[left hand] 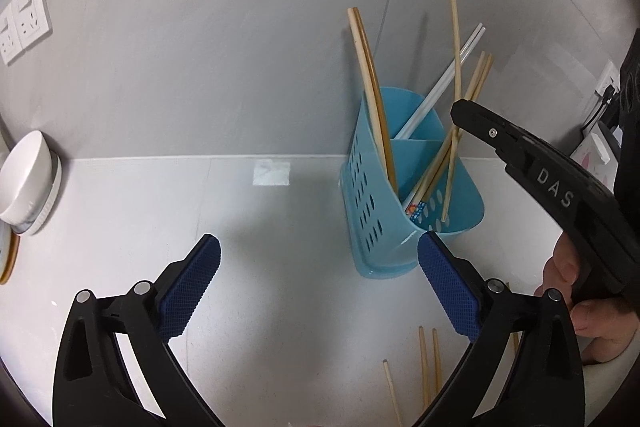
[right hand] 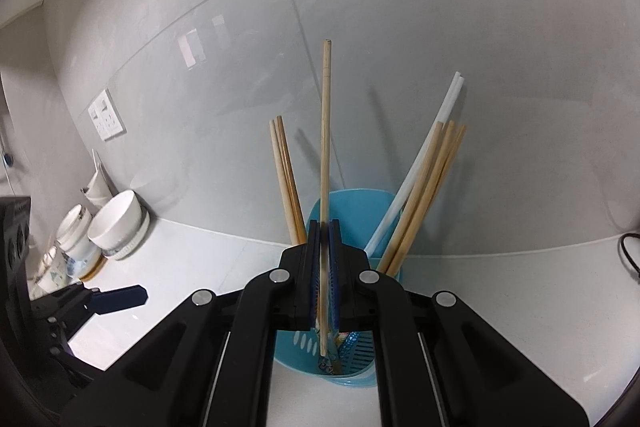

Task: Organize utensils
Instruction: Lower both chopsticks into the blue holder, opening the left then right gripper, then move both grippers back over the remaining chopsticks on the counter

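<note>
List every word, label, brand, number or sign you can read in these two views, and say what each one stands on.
"DAS": raised letters on the black body of the right tool, seen in the left wrist view.
Printed pattern on an item inside the blue utensil holder: too small to read.
Wall sockets: no readable marking.
Nothing else legible in either view.

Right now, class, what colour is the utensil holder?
Light blue, with slotted sides; the utensil holder shows best in the left wrist view.
</note>
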`<action>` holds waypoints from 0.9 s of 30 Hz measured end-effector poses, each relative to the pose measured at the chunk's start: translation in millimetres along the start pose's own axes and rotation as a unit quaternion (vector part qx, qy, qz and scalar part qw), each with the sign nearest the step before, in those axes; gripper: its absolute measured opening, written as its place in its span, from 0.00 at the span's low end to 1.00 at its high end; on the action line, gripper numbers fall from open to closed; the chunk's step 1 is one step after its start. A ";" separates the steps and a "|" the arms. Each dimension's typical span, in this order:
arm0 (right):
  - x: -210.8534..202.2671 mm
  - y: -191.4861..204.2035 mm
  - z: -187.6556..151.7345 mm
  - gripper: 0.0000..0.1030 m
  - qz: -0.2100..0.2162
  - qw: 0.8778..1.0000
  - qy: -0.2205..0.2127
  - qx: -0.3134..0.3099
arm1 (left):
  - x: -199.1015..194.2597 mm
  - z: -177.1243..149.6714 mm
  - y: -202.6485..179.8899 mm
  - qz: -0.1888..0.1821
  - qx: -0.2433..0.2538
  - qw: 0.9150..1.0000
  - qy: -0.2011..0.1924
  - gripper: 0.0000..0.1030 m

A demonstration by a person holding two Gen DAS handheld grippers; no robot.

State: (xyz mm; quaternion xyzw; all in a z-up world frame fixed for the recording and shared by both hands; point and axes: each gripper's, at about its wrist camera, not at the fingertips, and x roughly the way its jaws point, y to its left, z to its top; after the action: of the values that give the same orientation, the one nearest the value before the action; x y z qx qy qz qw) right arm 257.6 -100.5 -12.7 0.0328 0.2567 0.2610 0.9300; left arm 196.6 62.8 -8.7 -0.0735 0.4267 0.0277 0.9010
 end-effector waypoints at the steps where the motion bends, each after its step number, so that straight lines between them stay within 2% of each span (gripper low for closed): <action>1: 1.5 0.7 -1.7 0.04 -0.001 1.000 0.000 0.000 | 0.9 -0.8 0.3 -0.001 0.000 1.000 0.001 0.94; 12: 17.3 4.7 -21.0 0.04 -0.016 1.000 0.021 -0.012 | 5.0 0.6 6.4 -0.009 -0.007 1.000 0.012 0.94; 18: 12.1 5.6 -20.3 0.06 -0.027 0.999 0.032 -0.017 | 4.6 1.3 4.9 -0.010 -0.008 1.000 0.011 0.94; 20: 7.2 6.4 -18.0 0.17 -0.033 0.999 0.033 -0.018 | 4.2 1.0 5.1 -0.009 -0.008 1.000 0.010 0.94; 21: 2.5 5.5 -16.5 0.31 -0.035 0.999 0.036 -0.016 | 4.4 0.2 5.8 -0.008 -0.009 1.000 0.009 0.94; 22: -1.6 4.1 -15.5 0.38 -0.035 0.999 0.037 -0.012 | 3.3 -0.1 5.6 -0.006 -0.010 1.000 0.010 0.94; 23: -6.4 2.4 -14.4 0.39 -0.038 0.999 0.037 -0.009 | 1.7 -0.3 4.4 -0.005 -0.010 1.000 0.011 0.94; 24: -12.0 1.3 -13.3 0.45 -0.043 0.998 0.040 -0.009 | 0.0 -0.8 4.1 -0.003 -0.011 1.000 0.011 0.94; 25: -17.5 -0.3 -12.9 0.55 -0.049 0.998 0.044 -0.008 | -2.4 -1.8 3.8 0.001 -0.013 1.000 0.011 0.94; 27: -29.3 -4.5 -13.9 0.63 -0.060 0.997 0.049 -0.001 | -6.9 -2.7 2.0 0.006 -0.020 1.000 0.015 0.94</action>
State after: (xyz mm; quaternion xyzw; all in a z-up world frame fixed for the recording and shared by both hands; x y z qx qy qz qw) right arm 231.4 -120.2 -12.2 0.0040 0.3029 0.2065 0.9304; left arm 190.0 64.4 -5.3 -0.0894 0.4397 0.0405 0.8928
